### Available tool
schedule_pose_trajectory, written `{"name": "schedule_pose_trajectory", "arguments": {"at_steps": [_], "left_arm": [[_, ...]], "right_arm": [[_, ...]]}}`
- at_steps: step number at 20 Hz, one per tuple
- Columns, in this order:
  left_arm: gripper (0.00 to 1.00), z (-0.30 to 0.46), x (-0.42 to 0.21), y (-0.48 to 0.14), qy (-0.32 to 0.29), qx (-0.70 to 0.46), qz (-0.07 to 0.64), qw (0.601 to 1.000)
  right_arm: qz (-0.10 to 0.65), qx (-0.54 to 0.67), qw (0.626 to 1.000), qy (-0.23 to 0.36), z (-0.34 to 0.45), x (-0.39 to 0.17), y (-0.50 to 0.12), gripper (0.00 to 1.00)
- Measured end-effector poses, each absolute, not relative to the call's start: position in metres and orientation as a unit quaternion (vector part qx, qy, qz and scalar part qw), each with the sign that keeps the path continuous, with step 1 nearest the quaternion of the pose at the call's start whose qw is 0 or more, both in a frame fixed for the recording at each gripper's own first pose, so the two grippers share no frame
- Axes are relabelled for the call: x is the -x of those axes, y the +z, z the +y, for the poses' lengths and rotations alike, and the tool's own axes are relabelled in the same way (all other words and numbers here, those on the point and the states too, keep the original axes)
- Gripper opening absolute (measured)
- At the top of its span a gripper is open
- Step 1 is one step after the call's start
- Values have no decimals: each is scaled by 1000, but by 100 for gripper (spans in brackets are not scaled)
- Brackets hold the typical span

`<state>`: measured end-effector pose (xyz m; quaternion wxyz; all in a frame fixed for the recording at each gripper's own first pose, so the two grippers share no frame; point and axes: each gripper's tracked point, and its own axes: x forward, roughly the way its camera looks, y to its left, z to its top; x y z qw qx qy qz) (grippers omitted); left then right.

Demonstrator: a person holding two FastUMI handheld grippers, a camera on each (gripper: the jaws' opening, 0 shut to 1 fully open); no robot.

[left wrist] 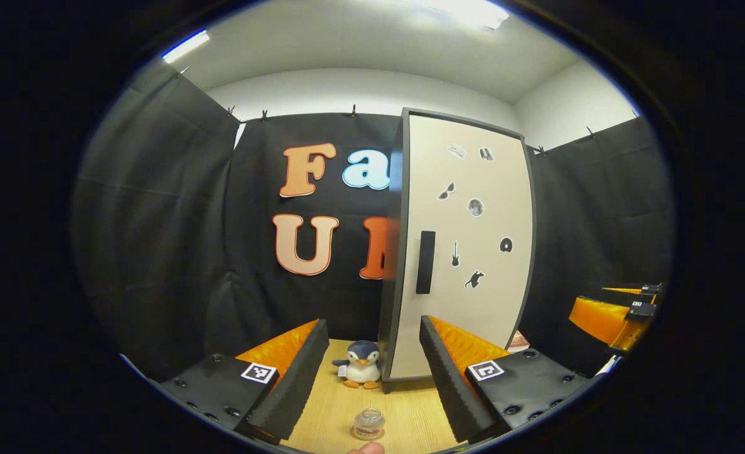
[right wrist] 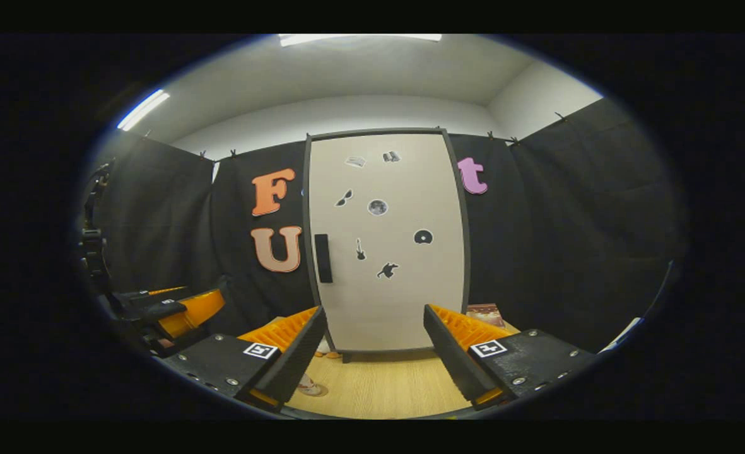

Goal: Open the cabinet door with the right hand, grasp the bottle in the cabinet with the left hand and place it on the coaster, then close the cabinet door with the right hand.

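The cabinet point(left wrist: 467, 252) stands at the back of the wooden table with its white door point(right wrist: 388, 246) shut and a dark handle point(left wrist: 425, 262) on the door's left side. A small clear bottle point(left wrist: 368, 424) stands on the table low between the spread fingers of my left gripper point(left wrist: 373, 321), which is open and does not touch it. In the right gripper view the bottle's base rests on a round brown coaster point(right wrist: 315, 390), half hidden behind a finger. My right gripper point(right wrist: 374, 310) faces the door, open and empty.
A penguin plush point(left wrist: 363, 364) sits at the cabinet's left front corner. A brownish flat thing point(right wrist: 486, 312) lies to the right of the cabinet. The right gripper point(left wrist: 624, 312) shows far right in the left gripper view, and the left gripper point(right wrist: 164, 309) far left in the right gripper view.
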<state>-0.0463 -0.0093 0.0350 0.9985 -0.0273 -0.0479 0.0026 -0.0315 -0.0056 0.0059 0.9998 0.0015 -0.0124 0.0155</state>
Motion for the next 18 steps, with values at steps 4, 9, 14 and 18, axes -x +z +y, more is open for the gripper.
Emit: {"name": "schedule_pose_trajectory", "arguments": {"at_steps": [4,9,14,18], "left_arm": [[95,-15,54,40,0,22,-57,998],[95,-18,58,36,-1,30,-55,998],[94,-21,56,34,-5,30,-51,998],[95,-23,55,32,-4,26,-47,999]], "right_arm": [[-22,-6,1000,17,-7,40,11,95],[-19,-9,1000,17,-12,49,16,95],[-18,-10,999,30,-6,51,18,95],[-17,-9,999,32,-8,58,19,95]]}}
